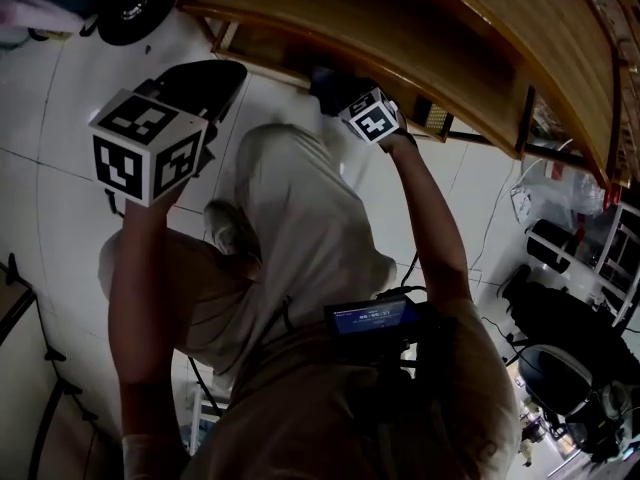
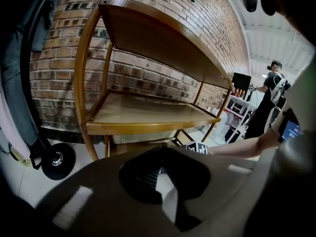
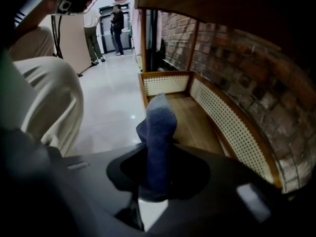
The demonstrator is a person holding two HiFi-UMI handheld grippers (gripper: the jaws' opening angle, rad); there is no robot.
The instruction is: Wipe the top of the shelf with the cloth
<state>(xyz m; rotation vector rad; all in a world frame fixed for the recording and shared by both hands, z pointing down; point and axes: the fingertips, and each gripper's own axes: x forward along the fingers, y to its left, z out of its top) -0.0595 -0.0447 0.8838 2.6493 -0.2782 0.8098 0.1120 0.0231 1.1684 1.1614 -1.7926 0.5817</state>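
Open floor [image 3: 106, 107] — shelf [image 2: 148, 115] ahead

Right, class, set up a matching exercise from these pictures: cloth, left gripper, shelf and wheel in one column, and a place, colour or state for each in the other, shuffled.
Column 1
1. cloth
2. left gripper
3. shelf
4. wheel

Column 2
A. round, on the floor
B. wooden, against the brick wall
C. blue, clamped in the right gripper
D. holds nothing

Pairs: 1-C, 2-D, 3-B, 4-A
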